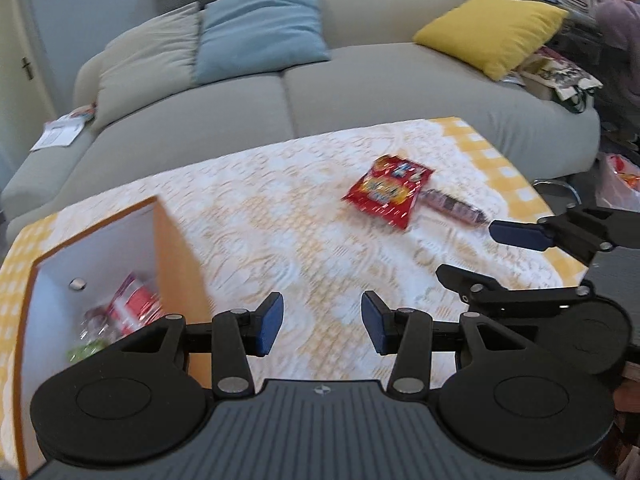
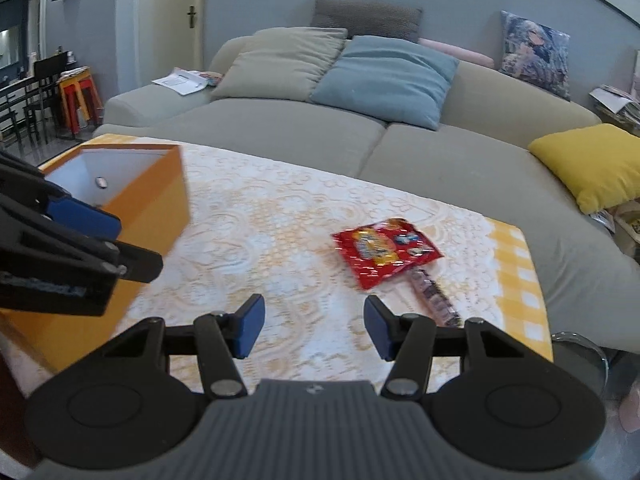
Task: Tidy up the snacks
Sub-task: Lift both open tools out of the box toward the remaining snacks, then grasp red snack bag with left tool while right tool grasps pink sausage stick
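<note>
Snacks lie in two places on my bench (image 1: pixel 304 208), which wears a yellow-and-white lace cloth. In the left wrist view, an orange box (image 1: pixel 176 240) with a white inside sits at the lower left of the frame, holding a few packets (image 1: pixel 120 312), blurred but red, clear and green. At the centre right of that frame a red snack bag (image 1: pixel 386 190) lies flat, and a dark purple wrapped roll (image 1: pixel 452 206) lies just beside it, one end at the bag's edge; whether it tucks under I cannot tell.

My left gripper (image 1: pixel 322 328) hangs above bare cloth at the bottom centre, jaws parted and holding nothing. My right gripper (image 2: pixel 314 326) does likewise in its own view, jaws spread wide with nothing between them; the red bag (image 2: pixel 386 250) and the roll (image 2: pixel 434 296) sit at the centre right of that frame, the roll's near end close to my right-hand pad (image 2: pixel 376 328).

A grey sofa (image 2: pixel 320 140) fills the upper part behind the bench, with a blue cushion (image 2: pixel 388 76) and a yellow cushion (image 2: pixel 592 164).
</note>
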`<state>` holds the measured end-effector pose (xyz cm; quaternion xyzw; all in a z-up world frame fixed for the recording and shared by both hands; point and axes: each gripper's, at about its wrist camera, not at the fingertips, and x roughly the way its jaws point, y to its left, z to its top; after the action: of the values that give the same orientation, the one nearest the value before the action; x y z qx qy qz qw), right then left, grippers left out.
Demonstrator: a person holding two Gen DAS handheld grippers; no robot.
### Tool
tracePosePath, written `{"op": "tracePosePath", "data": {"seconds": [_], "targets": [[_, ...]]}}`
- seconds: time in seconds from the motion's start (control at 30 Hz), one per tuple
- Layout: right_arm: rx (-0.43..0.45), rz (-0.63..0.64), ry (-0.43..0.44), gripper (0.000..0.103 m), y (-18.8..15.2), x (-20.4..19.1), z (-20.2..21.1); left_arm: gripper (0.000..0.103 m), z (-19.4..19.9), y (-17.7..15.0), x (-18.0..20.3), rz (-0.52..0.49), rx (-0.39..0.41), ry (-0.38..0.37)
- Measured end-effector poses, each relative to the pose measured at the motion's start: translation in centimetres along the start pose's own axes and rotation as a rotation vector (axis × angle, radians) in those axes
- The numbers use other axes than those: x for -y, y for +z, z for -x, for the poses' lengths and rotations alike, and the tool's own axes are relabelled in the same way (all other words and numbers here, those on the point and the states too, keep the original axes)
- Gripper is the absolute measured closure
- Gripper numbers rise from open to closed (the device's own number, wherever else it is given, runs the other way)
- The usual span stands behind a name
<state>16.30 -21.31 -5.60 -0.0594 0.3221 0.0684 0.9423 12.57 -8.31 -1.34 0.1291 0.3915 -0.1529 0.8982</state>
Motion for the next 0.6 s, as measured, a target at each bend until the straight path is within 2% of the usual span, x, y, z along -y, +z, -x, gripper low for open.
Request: {"op": "tracePosePath", "data": {"seconds": [0.07,0.2,0.3,0.47,0.6], "targets": [[-0.008,-0.001,-0.018,0.049,0.0,1.3,-1.1,0.037,-1.0,0.9,0.6,-0.008,0.001,-0.021],[-0.025,0.018,-0.068,0.049,-0.3,3.9,-3.3,0.037,-3.5,2.5,1.6,-0.035,-0.009,-0.036],[-0.043,-0.015,-0.100,0.049,-0.6,6.0,-4.8,0.037,-5.4,3.7,2.4,-0.058,-0.026,-0.038],[-0.051,-0.069,-0.092,0.049,-0.4,8.5,-7.5,0.037,-8.3,5.6,3.5,-0.104,-0.023,-0.079],[-0.060,-0.070,-0.079,0.056,-0.1,9.1,-9.9,0.037,-10.2,7.1,4.0,-0.128,-0.018,-0.116]]}}
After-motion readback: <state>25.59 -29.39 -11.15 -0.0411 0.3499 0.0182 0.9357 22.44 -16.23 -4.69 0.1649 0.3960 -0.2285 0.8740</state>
